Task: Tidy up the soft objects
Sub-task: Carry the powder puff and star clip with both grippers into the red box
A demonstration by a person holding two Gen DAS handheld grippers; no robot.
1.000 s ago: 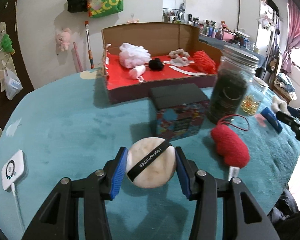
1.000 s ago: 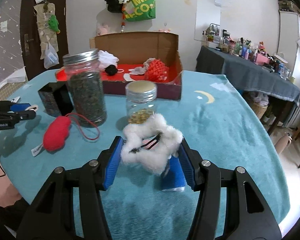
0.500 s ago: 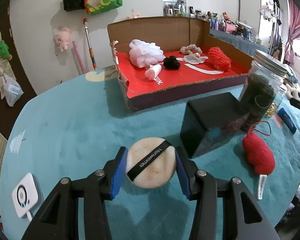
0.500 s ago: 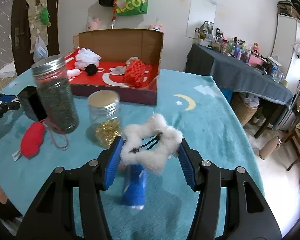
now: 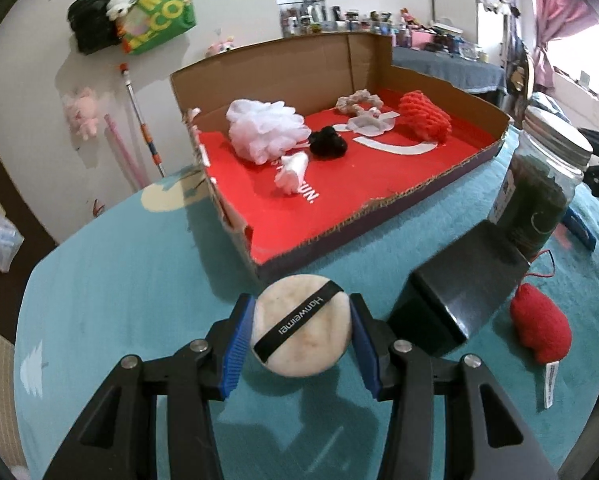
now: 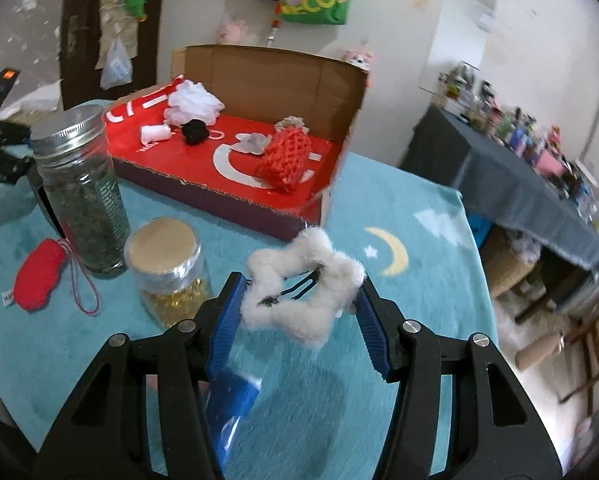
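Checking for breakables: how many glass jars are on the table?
2. A tall jar of dark bits stands near the box's front; a short jar of yellow bits sits beside it. Others may be hidden.

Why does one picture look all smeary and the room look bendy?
Right wrist view: blurred, most on the shelf clutter at the right and the blue thing under the tool. Left wrist view: sharper, the box crisp. Both: the fisheye lens curves the walls, with dark corners.

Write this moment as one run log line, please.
left gripper: shut on powder puff | right gripper: shut on fluffy star clip | cardboard box: ahead
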